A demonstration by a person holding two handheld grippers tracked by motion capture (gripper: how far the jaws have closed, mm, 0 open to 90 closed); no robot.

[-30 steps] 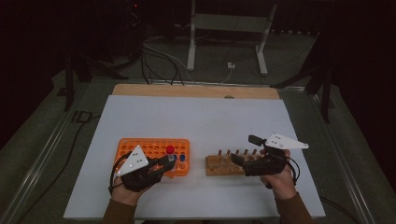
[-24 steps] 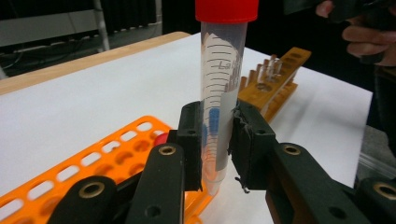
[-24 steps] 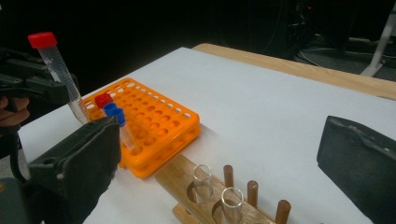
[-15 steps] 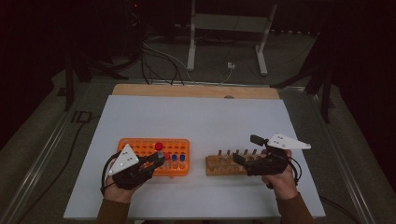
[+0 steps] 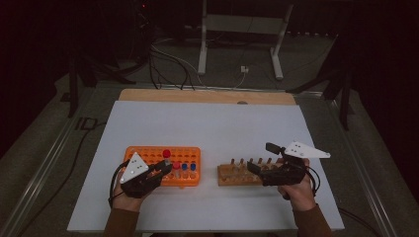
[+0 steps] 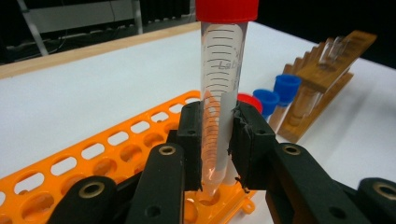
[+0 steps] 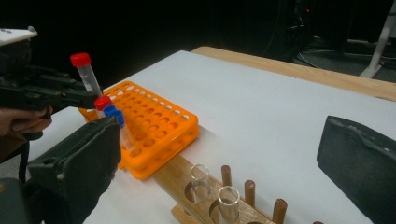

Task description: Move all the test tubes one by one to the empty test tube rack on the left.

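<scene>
1. Landmark = orange tube rack (image 5: 163,165), sitting on the white table (image 5: 207,123) twd its near-left part.
2. Left gripper (image 6: 218,140): jaws pinching a red-capped centrifuge tube (image 6: 219,88) approx mid-body. Tube upright, graduated, looks empty; its conical tip hangs just above a rack hole at the rack's near edge, w/ no contact I can make out.
3. In the high view, same tube's red cap (image 5: 166,153) stands above the rack's middle, higher than the other caps.
4. Still seated in the rack, just right of the held tube: one more red-capped tube (image 5: 176,166), then two blue-capped tubes (image 5: 188,167).
5. Wooden test-tube rack (image 5: 240,173) lies to the right of the orange rack, small gap btwn them, not touching. It has upright pegs & clear glass tubes (image 7: 229,200) in its holes.
6. Right gripper (image 5: 258,168): jaws spread wide, nothing btwn them; hovers at the wooden rack's right end, pointing twd the orange rack.
7. Person's hands hold both grippers from the table's near edge.
</scene>
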